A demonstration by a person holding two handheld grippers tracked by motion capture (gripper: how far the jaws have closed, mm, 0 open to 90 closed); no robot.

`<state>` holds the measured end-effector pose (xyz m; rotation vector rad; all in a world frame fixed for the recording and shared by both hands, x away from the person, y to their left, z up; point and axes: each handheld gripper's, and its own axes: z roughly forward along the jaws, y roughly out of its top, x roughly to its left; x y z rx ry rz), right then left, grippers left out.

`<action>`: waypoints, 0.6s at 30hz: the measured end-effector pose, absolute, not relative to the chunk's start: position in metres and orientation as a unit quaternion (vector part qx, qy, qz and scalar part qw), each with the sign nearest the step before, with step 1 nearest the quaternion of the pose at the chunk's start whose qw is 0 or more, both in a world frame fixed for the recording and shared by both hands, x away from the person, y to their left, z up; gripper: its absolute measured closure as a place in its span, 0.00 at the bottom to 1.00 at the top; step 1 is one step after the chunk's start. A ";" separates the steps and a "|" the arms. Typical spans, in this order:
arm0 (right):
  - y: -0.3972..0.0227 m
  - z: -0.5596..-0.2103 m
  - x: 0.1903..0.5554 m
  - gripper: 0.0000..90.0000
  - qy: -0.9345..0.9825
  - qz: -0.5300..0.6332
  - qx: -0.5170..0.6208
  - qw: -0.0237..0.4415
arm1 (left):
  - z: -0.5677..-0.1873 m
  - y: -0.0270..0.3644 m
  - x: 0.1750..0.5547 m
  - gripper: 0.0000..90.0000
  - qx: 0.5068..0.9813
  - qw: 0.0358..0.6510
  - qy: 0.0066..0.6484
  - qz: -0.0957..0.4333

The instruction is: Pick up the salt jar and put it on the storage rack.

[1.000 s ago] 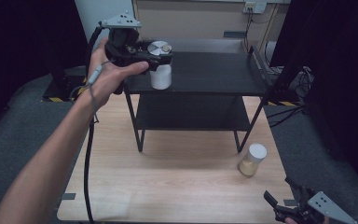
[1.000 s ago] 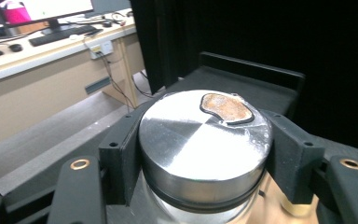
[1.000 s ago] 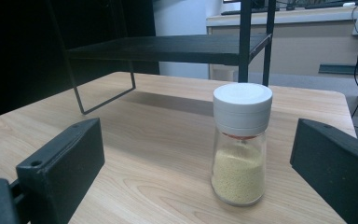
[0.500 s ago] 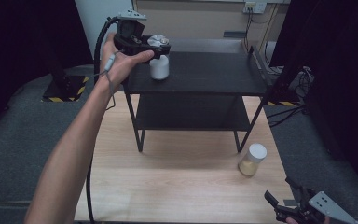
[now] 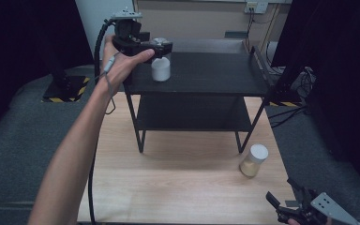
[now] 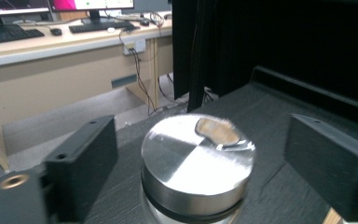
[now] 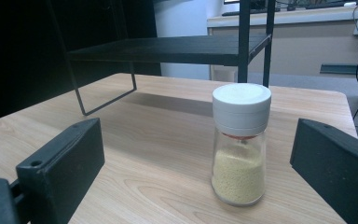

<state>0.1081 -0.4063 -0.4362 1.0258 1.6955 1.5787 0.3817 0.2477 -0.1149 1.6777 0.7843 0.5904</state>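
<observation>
Two jars, one hand-held gripper at each.
High view: left hand-held gripper [image 5: 161, 47] stood at the white jar [image 5: 161, 69] on the black shelf [image 5: 215, 75]. Left gripper view: its jaws had just opened wide, clear of the steel lid [image 6: 196, 156]. Right gripper view: jaws wide, yellow-powder jar [image 7: 240, 149] upright straight ahead on the tabletop [image 7: 144, 154].
</observation>
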 end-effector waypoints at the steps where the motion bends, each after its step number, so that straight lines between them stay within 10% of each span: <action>1: -0.406 -0.436 0.108 0.03 0.639 0.594 0.386 0.300 | -0.113 0.248 0.378 0.04 0.715 0.561 0.330 0.255; 18: -0.404 -0.435 0.108 0.03 0.646 0.594 0.375 0.299 | -0.124 0.270 0.314 0.02 0.699 0.593 0.314 0.250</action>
